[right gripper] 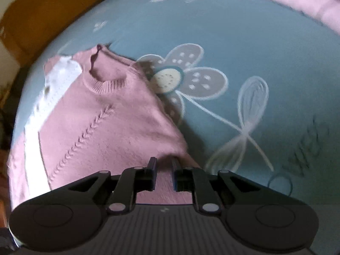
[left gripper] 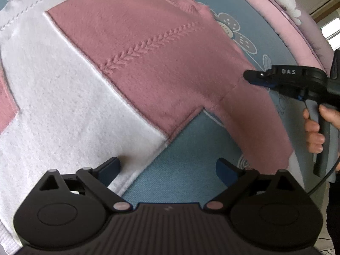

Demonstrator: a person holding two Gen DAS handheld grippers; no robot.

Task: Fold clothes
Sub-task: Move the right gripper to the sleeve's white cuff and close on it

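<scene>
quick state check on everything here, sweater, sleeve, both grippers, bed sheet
sweater: spread flat on the sheet, front up, not yet folded
right sleeve: stretched out to the side, shoulder end pinched
right gripper: jaws nearly closed on sleeve fabric
left gripper: jaws wide open, at the white hem corner, holding nothing
bed sheet: laid smooth under the sweater

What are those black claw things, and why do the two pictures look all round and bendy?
They are tongs that a person holds, one in each hand, with a small wide-eyed camera on each, which bends the picture. One picture looks along the left tongs, the other along the right tongs. A pink and white sweater lies flat on a blue flowered bedsheet. The left tongs are wide open above the sweater's bottom edge, holding nothing. The right tongs, gripped by a hand, are nearly shut, with pink sleeve cloth between them. The person is folding clothes.
</scene>
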